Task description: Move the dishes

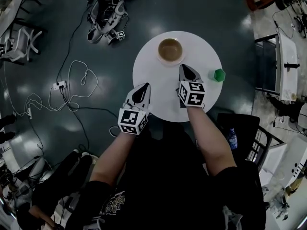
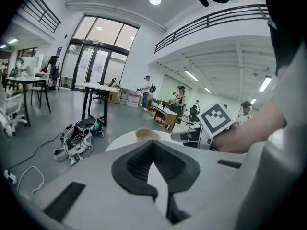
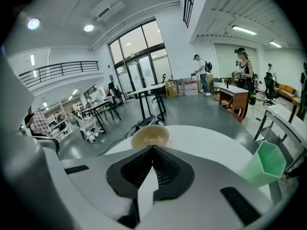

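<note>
A tan bowl (image 1: pixel 170 50) rests on a white saucer at the far side of the round white table (image 1: pixel 158 99). My right gripper (image 1: pixel 182 68) is shut and empty, with its tip just short of the bowl (image 3: pixel 150 137) on the near side. At the table's near left edge my left gripper (image 1: pixel 146 86) is also shut with nothing in it. From there the bowl (image 2: pixel 146 135) shows further off, and the right gripper (image 2: pixel 192 137) lies to its right. A green cup (image 1: pixel 219 74) stands near the table's right edge, apart from both grippers.
Cables and a power strip (image 1: pixel 60 85) lie on the dark floor at left, with a heap of gear (image 1: pixel 106 18) beyond the table. A black chair (image 1: pixel 242 133) stands at near right. Desks and several people (image 3: pixel 242 75) fill the hall behind.
</note>
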Tool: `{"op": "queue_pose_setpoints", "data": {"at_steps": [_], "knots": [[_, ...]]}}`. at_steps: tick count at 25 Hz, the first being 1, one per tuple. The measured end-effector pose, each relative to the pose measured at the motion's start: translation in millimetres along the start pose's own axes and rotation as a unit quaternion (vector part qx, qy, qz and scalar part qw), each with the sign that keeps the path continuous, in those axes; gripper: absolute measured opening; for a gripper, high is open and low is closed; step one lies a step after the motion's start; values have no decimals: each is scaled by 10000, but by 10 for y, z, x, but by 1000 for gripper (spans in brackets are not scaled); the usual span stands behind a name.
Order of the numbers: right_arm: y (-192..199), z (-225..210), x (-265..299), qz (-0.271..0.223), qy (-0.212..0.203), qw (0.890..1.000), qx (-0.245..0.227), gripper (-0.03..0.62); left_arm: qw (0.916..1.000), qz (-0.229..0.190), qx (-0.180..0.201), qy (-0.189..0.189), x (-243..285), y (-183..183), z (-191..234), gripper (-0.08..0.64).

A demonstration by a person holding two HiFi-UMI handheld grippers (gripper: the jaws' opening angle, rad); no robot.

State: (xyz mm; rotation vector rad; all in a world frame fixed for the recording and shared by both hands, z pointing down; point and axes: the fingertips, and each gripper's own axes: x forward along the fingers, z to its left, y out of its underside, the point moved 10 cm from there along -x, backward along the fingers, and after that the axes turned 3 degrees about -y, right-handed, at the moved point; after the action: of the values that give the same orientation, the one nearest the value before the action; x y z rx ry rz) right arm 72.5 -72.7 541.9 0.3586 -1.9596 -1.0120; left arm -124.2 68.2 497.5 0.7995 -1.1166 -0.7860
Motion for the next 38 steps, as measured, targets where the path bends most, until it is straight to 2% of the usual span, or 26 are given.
{"op": "queue_pose_setpoints", "data": {"at_steps": [8,9,11,14,22,31,38], "knots": [[52,-128,236,373,-320,9983,322,26,9999,146,59,-71,405,11,41,6],[58,-142,263,400,-390,9975,425,40,9998,166,72,-75,443,10,54,6],[70,-172,315,443,-511,9953,700,128,9997,199,94,-70,501,12,77,6],[71,-217,378,442,-584,9911,1111,138,9996,246,116,-37,557,21,90,6],[63,-309,564,392,-590,9651,2523,140,9994,305,152,48,635,1,62,6],[101,-349,697,502,-513,9349,3476,121,9991,350,235,22,642,-3,90,6],[102,-381,746,605,-585,9198,3832,78,9989,405,245,59,642,9,51,6]]}}
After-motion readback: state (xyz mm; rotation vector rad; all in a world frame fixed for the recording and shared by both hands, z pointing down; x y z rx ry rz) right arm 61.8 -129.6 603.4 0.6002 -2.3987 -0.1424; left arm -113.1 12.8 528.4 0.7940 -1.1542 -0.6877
